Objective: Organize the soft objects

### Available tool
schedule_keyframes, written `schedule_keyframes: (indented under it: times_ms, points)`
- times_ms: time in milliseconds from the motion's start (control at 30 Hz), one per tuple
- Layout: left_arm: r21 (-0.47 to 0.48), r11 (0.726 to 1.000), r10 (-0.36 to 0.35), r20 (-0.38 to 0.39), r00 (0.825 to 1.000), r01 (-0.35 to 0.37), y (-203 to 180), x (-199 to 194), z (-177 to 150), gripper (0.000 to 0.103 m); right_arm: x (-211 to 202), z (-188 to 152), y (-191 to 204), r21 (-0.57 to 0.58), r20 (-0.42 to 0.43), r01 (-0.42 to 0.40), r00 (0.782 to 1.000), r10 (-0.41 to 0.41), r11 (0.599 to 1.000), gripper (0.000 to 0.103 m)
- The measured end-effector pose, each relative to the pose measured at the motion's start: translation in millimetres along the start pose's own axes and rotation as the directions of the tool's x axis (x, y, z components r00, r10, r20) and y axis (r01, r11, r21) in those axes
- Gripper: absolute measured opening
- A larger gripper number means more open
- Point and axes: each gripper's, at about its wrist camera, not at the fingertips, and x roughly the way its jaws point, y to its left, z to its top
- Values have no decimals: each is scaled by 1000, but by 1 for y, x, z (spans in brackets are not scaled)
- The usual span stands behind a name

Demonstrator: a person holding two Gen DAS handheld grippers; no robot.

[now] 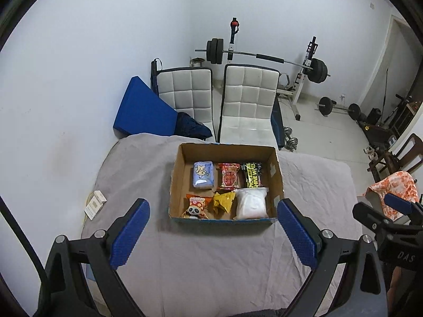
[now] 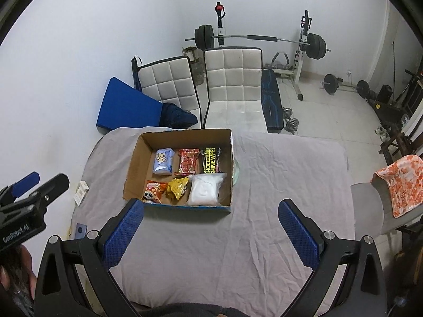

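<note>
An open cardboard box [image 1: 276, 174] [image 2: 133, 163] stands on a table under a grey cloth [image 1: 211, 259] [image 2: 277, 174]. Inside lie a blue tissue pack [image 1: 203, 175] [image 2: 164, 161], a red snack pack [image 1: 230, 176] [image 2: 188, 162], a black shoe-wipes pack [image 1: 252, 175] [image 2: 211, 160], a panda snack bag [image 1: 195, 207] [image 2: 153, 191], a gold packet [image 1: 223, 201] [image 2: 178, 187] and a white soft bag [image 1: 251, 203] [image 2: 205, 189]. My left gripper [image 1: 213, 233] is open and empty, above the cloth in front of the box. My right gripper [image 2: 211, 233] is open and empty, in front of the box and to its right.
Small white boxes [image 1: 95, 204] [image 2: 81, 190] lie at the table's left edge, a blue phone-like object [image 2: 80, 230] nearer. Two white chairs [image 1: 247, 103] [image 2: 232, 87], a blue mat [image 1: 142, 111], and weights stand behind. An orange patterned cloth [image 2: 401, 185] hangs over a chair at right.
</note>
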Motion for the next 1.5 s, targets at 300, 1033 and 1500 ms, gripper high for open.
schedule_keyframes:
  times_ms: [300,1033,1500]
  points:
    - [-4,1000,-1,16,1000,1,2,-18,-6,99,-4,-4,1,6,-1,7,1000,-7,1000,103]
    - [-12,1000,-2,4,1000,2,8,-19,-11,99,-5,-6,-1,12,5,31,1000,-31,999,103]
    - [-13,1000,-2,3,1000,2,9,-19,-14,99,-3,-5,-1,16,5,36,999,-36,999,103]
